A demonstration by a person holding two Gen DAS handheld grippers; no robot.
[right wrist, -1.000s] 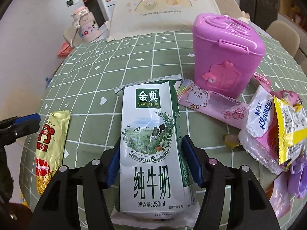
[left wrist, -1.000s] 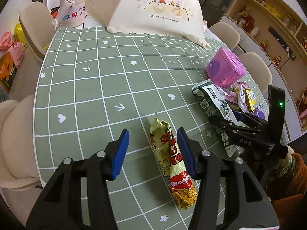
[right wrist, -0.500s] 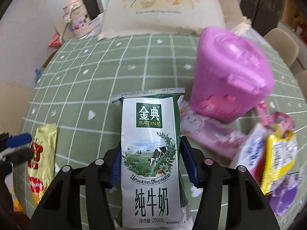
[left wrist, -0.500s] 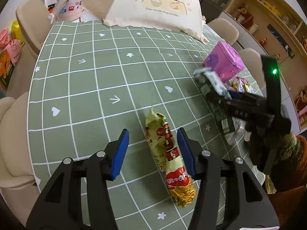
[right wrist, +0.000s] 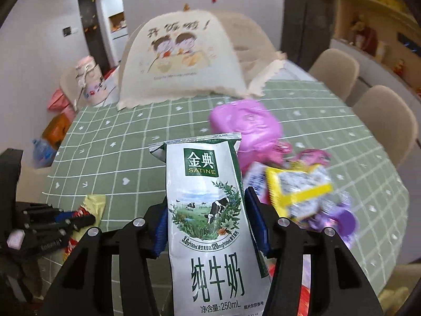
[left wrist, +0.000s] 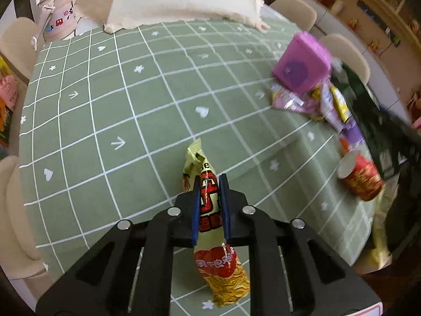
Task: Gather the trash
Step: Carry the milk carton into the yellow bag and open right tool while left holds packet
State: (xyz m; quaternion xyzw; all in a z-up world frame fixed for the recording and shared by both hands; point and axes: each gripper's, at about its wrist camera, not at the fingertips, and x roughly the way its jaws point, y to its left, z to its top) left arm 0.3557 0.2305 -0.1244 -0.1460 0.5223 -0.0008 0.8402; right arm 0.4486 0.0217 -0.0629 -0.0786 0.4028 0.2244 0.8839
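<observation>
L: my left gripper (left wrist: 209, 205) pinching noodle-snack wrapper (left wrist: 210, 210) mid-length, tail hanging below jaws | R: my right gripper (right wrist: 208, 221) clamping Satine milk pouch (right wrist: 208, 210), top sticking out ahead of jaws | tip: I'd hold squeeze steady, lift clear of tablecloth (left wrist: 131, 105) before carrying to bin

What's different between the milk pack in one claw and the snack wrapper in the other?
The milk carton is white and green with a cow scene; the snack wrapper is yellow and red. The carton looks wide, flat and smooth; the wrapper is narrow and crinkled. The right gripper holds the carton upright, off the table, while the wrapper's ends trail past the left gripper. Both are clamped between blue pads.
</observation>
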